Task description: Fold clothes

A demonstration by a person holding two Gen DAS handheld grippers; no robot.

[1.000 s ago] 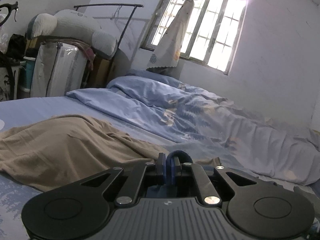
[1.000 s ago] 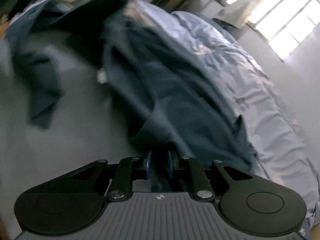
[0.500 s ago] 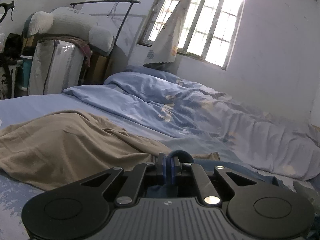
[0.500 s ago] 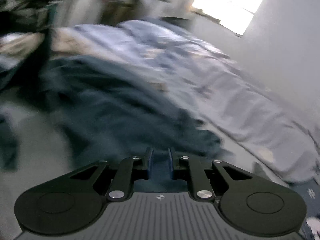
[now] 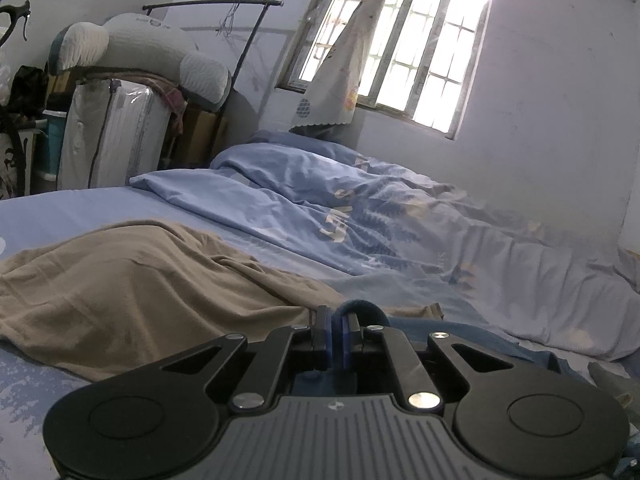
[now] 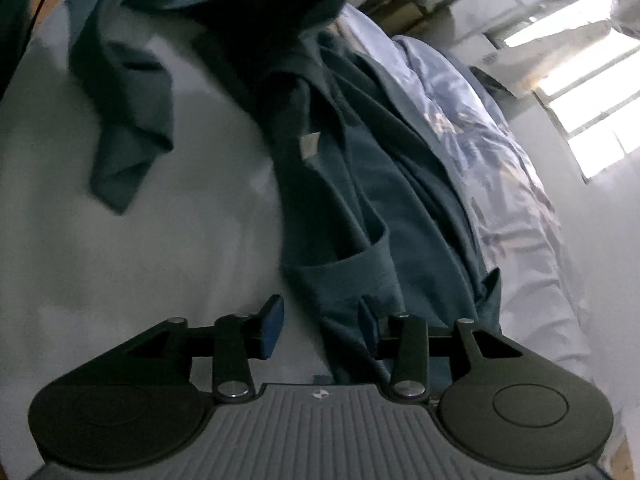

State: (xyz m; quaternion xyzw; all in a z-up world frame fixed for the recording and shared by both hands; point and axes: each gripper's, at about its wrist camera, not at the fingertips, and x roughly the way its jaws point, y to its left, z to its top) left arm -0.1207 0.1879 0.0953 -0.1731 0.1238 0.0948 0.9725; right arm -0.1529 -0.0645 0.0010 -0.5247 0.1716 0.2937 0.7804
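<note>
Your left wrist camera sits low over the bed (image 5: pixel 60 204), close behind the left tool (image 5: pixel 335 326), and faces almost level across the tan garment (image 5: pixel 132 280) to the rumpled duvet (image 5: pixel 360 216), the window (image 5: pixel 420 56) and the far wall. Your right wrist camera sits just behind the right tool (image 6: pixel 320 320), tilts steeply down and is rolled, so the window (image 6: pixel 592 120) slants in its upper right corner. It looks closely onto the dark blue garment (image 6: pixel 352 184). Both views share the duvet (image 6: pixel 480 136) and the window.

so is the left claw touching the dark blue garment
Touching. The left wrist view shows the left claw pinched shut on a fold of the dark blue garment.
</note>
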